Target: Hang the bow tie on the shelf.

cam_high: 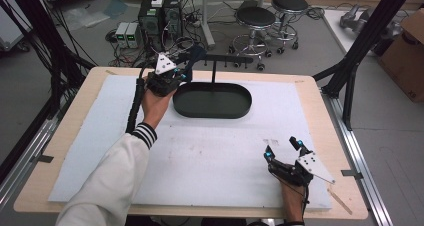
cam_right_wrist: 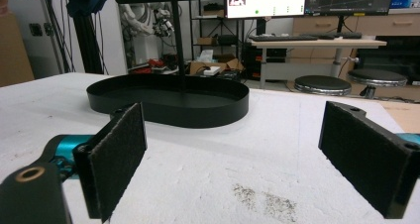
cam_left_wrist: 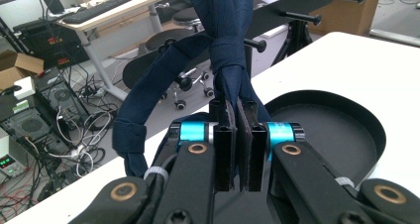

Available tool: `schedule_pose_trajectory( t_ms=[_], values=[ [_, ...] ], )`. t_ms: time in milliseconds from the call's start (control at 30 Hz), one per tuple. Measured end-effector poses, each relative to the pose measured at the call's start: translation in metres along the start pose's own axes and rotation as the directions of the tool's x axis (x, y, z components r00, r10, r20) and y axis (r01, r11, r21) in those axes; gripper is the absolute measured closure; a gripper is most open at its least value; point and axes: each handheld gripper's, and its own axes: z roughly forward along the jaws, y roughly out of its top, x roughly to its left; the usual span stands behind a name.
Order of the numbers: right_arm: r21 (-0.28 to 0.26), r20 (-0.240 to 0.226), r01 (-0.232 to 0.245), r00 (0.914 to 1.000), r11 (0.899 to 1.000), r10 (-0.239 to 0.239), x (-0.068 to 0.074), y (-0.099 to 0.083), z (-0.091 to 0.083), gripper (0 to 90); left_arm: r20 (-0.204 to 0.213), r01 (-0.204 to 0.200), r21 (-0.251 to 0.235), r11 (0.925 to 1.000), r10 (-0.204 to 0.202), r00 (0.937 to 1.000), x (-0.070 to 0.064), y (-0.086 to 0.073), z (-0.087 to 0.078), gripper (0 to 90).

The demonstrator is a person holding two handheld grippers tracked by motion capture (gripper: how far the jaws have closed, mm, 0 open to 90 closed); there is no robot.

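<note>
**Navy band at the peg rack: a snag is the risk**

Our left hand-held gripper [cam_left_wrist: 236, 135] is pinching the navy fabric band [cam_left_wrist: 148, 92] at its knot, up by the rack's black pegs [cam_left_wrist: 255, 44] above the oval tray [cam_high: 212, 100]. If we pull sideways, we judge the loop could slip off or tip the stand. Our right hand-held gripper [cam_high: 284, 149] rests spread wide on the table [cam_high: 210, 156], well apart.

**Even indoor light, soft pictures**

Light is diffuse and even, with faint shadows on the white foam table cover [cam_high: 215, 156]. The high view is slightly soft. Close black gripper parts blur in the gripper views. Bright computer monitors [cam_right_wrist: 312, 0] glare mildly.
</note>
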Motion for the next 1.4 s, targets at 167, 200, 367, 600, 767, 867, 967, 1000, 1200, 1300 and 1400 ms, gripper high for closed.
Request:
schedule_pose_trajectory(
  t_ms=[167, 200, 367, 600, 767, 867, 967, 1000, 1200, 1300, 1400],
  values=[
    [0.000, 0.000, -0.001, 1.0000, 1.000, 0.001, 0.000, 0.000, 0.000, 10.2, -0.003, -0.013, 0.016, 0.9998, 0.013, 0.9999, -0.001, -0.002, 0.004, 86.3],
    [-0.002, 0.000, -0.002, 1.0000, 1.000, 0.002, 0.000, 0.000, 0.000, 10.2, -0.003, -0.003, 0.017, 0.9999, 0.003, 1.0000, 0.000, -0.003, 0.005, 86.2],
    [-0.002, 0.000, 0.004, 1.0000, 1.000, -0.004, -0.001, 0.000, 0.000, 10.2, -0.007, 0.019, 0.028, 0.9994, -0.019, 0.9998, 0.003, -0.007, 0.010, 86.3],
    [-0.001, -0.001, -0.003, 1.0000, 1.000, 0.003, -0.001, 0.000, 0.000, 10.2, -0.009, 0.034, 0.031, 0.9989, -0.034, 0.9994, 0.004, -0.008, 0.017, 86.3],
    [-0.002, -0.001, 0.000, 1.0000, 1.000, 0.000, -0.001, 0.000, 0.000, 10.2, -0.012, 0.041, 0.040, 0.9983, -0.041, 0.9991, 0.006, -0.011, 0.022, 86.2],
    [-0.002, 0.000, 0.002, 1.0000, 1.000, -0.002, -0.001, 0.000, 0.000, 10.2, -0.010, 0.061, 0.041, 0.9973, -0.061, 0.9981, 0.007, -0.014, 0.026, 86.3],
    [-0.002, 0.000, 0.001, 1.0000, 1.000, -0.001, -0.001, 0.000, 0.000, 10.2, -0.006, 0.084, 0.033, 0.9959, -0.084, 0.9965, 0.008, -0.017, 0.030, 86.2],
    [-0.002, 0.000, 0.001, 1.0000, 1.000, -0.001, -0.001, 0.000, 0.000, 10.2, -0.002, 0.091, 0.032, 0.9954, -0.091, 0.9959, 0.008, -0.018, 0.031, 86.2],
    [0.000, 0.000, 0.000, 1.0000, 1.000, 0.000, 0.000, 0.000, 0.000, 10.2, -0.005, 0.093, 0.042, 0.9948, -0.093, 0.9957, 0.010, -0.021, 0.035, 86.2],
    [0.001, 0.000, 0.000, 1.0000, 1.000, 0.000, 0.000, 0.000, 0.000, 10.2, -0.008, 0.091, 0.061, 0.9939, -0.091, 0.9958, 0.011, -0.023, 0.036, 86.2],
    [0.000, 0.000, 0.000, 1.0000, 1.000, 0.000, 0.000, 0.000, 0.000, 10.2, -0.006, 0.100, 0.081, 0.9917, -0.099, 0.9950, 0.013, -0.026, 0.037, 86.0]
  ],
)
